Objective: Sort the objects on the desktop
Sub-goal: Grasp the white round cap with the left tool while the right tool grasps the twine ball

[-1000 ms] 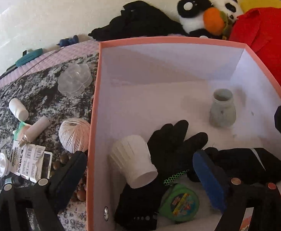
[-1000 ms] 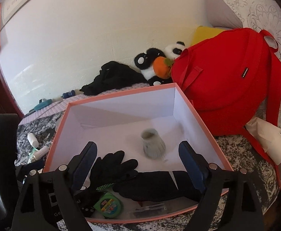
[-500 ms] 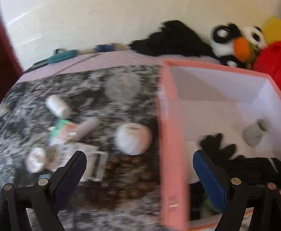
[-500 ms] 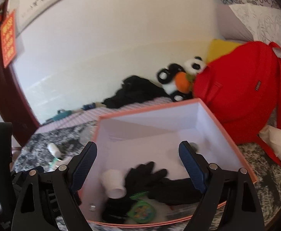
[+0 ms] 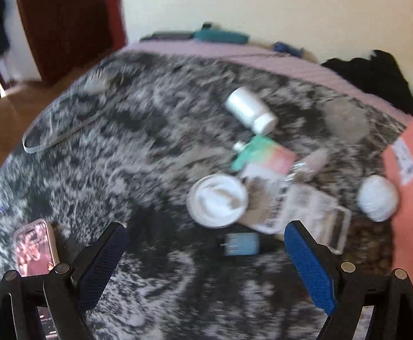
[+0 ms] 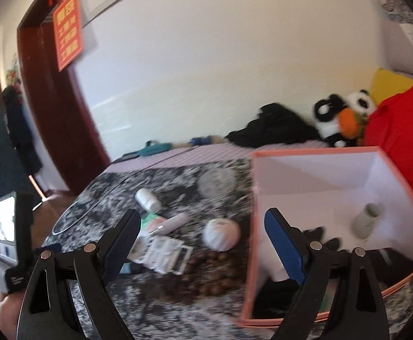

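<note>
A mottled grey table [image 5: 138, 147] fills the left view, blurred. At its right edge stands the pink box [image 6: 387, 257], open-topped; inside it lie black gloves [image 6: 319, 238], a grey jar [image 6: 366, 221] on its side and a white cup [image 6: 274, 257] partly hidden by a finger. Behind the box sit a red bag [image 6: 404, 130], a panda toy [image 6: 339, 121] and black clothing [image 6: 274, 130].

The loose things lie on the table left of the box, well apart from a phone [image 5: 33, 250] near the left gripper [image 5: 203, 260]. Just beside the box wall is a ball of twine [image 5: 378, 198], with brown beads [image 6: 215, 266] in front of it. Further left: a labelled packet [image 5: 300, 206], a white lid [image 5: 217, 199] touching it, a green-and-pink pack [image 5: 263, 154], a white bottle [image 5: 250, 109] on its side, and a small blue item [image 5: 240, 243] between the left fingers.

Both grippers hang above the table with jaws wide apart, holding nothing; the right gripper [image 6: 203, 240] straddles the box wall and the twine.
</note>
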The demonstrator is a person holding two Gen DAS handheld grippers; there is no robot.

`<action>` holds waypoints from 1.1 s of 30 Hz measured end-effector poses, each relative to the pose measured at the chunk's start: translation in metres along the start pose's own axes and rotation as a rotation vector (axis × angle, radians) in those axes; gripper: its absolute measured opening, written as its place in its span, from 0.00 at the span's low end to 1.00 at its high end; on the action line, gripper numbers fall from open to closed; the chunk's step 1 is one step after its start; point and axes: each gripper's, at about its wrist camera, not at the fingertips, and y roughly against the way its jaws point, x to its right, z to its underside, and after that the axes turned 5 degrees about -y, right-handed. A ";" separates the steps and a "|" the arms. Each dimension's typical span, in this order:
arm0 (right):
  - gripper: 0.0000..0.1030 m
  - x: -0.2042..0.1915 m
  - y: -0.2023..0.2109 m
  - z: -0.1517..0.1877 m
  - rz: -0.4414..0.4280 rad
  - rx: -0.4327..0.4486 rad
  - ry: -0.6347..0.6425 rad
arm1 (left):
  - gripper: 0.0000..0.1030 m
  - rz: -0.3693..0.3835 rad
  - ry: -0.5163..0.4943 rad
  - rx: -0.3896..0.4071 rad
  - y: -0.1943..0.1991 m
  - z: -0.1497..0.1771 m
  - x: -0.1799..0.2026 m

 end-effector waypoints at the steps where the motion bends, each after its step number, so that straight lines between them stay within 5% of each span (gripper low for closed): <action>1: 0.89 -0.006 -0.006 0.003 -0.006 -0.011 0.002 | 0.91 0.014 0.011 -0.005 -0.008 0.002 -0.007; 10: 0.89 -0.021 -0.077 0.024 0.042 -0.131 0.027 | 0.90 0.157 0.070 -0.073 -0.073 -0.006 -0.013; 21: 0.89 0.000 -0.148 0.008 0.076 -0.220 -0.042 | 0.83 0.142 0.042 -0.148 -0.122 -0.012 0.005; 25: 0.89 0.001 -0.166 0.011 0.087 -0.254 -0.035 | 0.63 0.117 0.015 -0.119 -0.123 -0.014 0.009; 33: 0.88 0.006 -0.196 0.020 0.203 -0.285 -0.007 | 0.63 0.155 0.075 -0.082 -0.111 -0.019 -0.005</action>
